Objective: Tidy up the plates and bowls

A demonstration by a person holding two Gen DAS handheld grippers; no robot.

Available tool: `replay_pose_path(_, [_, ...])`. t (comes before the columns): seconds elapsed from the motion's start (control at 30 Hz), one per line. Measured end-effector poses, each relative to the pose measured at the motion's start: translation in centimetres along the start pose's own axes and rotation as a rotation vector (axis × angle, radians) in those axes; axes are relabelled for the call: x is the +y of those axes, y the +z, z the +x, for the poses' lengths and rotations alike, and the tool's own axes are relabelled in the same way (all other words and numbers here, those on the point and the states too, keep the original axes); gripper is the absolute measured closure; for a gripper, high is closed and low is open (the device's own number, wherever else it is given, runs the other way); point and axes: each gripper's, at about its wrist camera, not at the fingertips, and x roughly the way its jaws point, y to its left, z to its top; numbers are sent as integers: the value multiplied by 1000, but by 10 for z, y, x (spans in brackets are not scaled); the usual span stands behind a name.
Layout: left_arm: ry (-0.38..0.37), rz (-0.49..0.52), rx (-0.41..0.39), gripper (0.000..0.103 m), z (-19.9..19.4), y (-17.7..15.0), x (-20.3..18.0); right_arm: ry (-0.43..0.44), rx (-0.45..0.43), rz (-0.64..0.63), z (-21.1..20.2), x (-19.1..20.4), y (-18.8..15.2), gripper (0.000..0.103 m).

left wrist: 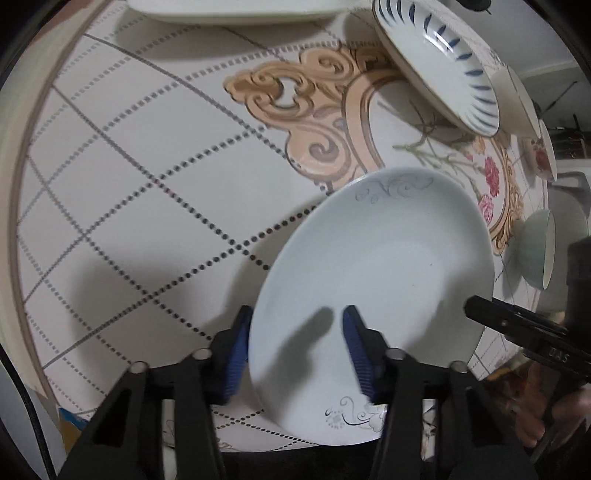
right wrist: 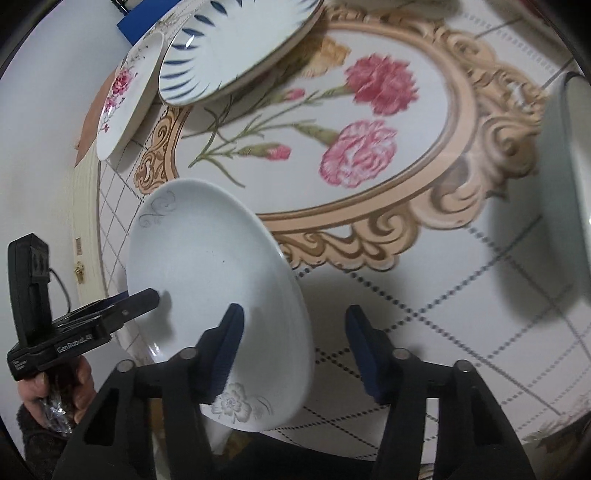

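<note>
A white plate (left wrist: 388, 258) with grey flower scrolls on its rim lies near the front edge of the patterned table; the right wrist view shows it too (right wrist: 207, 251). My left gripper (left wrist: 297, 314) straddles the plate's left rim, one blue pad outside it and one over the plate, with clear gaps to the rim. My right gripper (right wrist: 294, 312) straddles the opposite rim the same way, its pads apart from the plate. Each gripper shows in the other's view: the right gripper (left wrist: 480, 306) and the left gripper (right wrist: 144, 301), the left one held by a hand.
A blue-striped plate (left wrist: 443, 62) sits behind, next to a rose-patterned dish (right wrist: 125, 96). A pale green bowl (left wrist: 535, 251) stands to the right, and a large white dish (left wrist: 236, 11) at the far edge. The tablecloth (left wrist: 147, 184) bears a carnation medallion.
</note>
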Motion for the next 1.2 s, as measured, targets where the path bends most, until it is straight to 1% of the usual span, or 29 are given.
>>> replay_pose_path(0.03, [4, 12, -5, 62, 1, 0, -2, 10, 9, 1, 3, 1, 0, 60])
replay_pose_path(0.1, [16, 32, -5, 63, 4, 0, -5, 30, 24, 5, 10, 3, 0, 68])
replay_pose_path(0.17, [27, 39, -9, 69, 5, -2, -7, 20, 17, 0, 11, 7, 1, 68])
replay_pose_path(0.2, [35, 41, -12, 74, 3, -3, -4, 16, 14, -6, 12, 8, 2, 71])
replay_pose_path(0.23, [37, 43, -16, 75, 2, -4, -4, 10, 14, -9, 12, 7, 2, 77])
replay_pose_path(0.3, [45, 40, -27, 78, 4, -6, -5, -2, 8, -6, 10, 4, 1, 84])
replay_pose_path(0.4, [79, 35, -53, 79, 4, -11, -10, 11, 4, -9, 9, 3, 0, 84])
replay_pose_path(0.47, [87, 10, -63, 79, 1, -12, -8, 12, 6, -16, 9, 5, 0, 85])
replay_pose_path(0.67, [73, -28, -108, 80, -16, -22, 3, 25, 6, -56, 5, 24, 2, 87])
replay_pose_path(0.7, [71, -29, -110, 80, -19, -21, 7, 23, 4, -57, 4, 28, 3, 87])
replay_pose_path(0.73, [70, -31, -111, 80, -21, -7, 15, 23, 1, -57, 4, 32, 4, 87])
replay_pose_path(0.87, [63, -20, -121, 80, -31, 0, 30, 6, -8, -68, 6, 55, 9, 86])
replay_pose_path(1.0, [71, 26, -112, 80, -46, 10, 55, 7, -34, -42, 6, 80, 12, 86])
replay_pose_path(1.07, [81, 44, -107, 80, -50, 14, 65, 14, -36, -28, 14, 95, 12, 86])
replay_pose_path(1.17, [87, 43, -106, 80, -56, 25, 84, 16, -35, -31, 24, 118, 16, 86])
replay_pose_path(1.2, [87, 41, -105, 80, -61, 26, 97, 14, -32, -36, 27, 126, 17, 86])
